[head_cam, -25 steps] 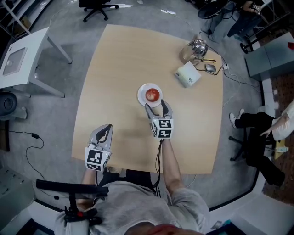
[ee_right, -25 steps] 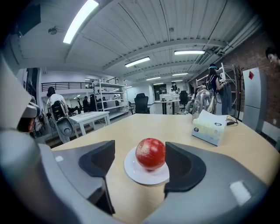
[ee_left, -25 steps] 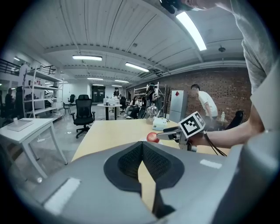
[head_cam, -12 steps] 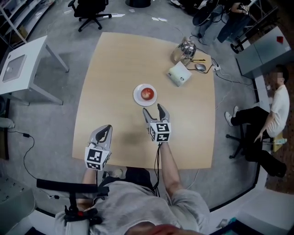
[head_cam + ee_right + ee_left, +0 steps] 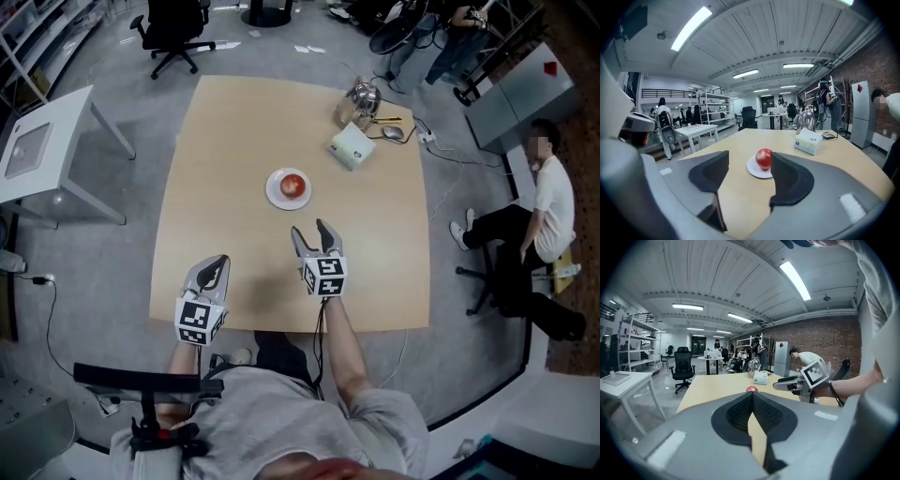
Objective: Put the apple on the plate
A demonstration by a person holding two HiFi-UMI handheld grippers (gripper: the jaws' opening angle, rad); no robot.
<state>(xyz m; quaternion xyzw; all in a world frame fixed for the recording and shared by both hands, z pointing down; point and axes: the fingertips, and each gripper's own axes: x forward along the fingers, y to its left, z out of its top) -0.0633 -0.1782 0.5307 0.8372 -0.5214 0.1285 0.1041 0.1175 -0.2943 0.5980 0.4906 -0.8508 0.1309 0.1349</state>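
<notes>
- One apple (image 5: 292, 184) sitting on white plate (image 5: 275, 196), centre of frame, mid desk (image 5: 225, 141).
- Right gripper (image 5: 310, 231) below plate, well apart from it; jaws apart but closing, nothing btwn them.
- Left gripper (image 5: 214, 264) lower left, near desk edge; jaws pressed together, empty.
- White box (image 5: 352, 147) & shiny pot (image 5: 361, 97) upper right, near desk's far corner.
- Seated person (image 5: 548, 187) at right edge of frame.

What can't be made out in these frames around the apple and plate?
- Left gripper view: the plate is hidden behind the left gripper's shut jaws; only the apple's top shows.
- Head view: small items beside the kettle are too small to name.
- Head view: the table's near edge is partly covered by the person's arm.
</notes>
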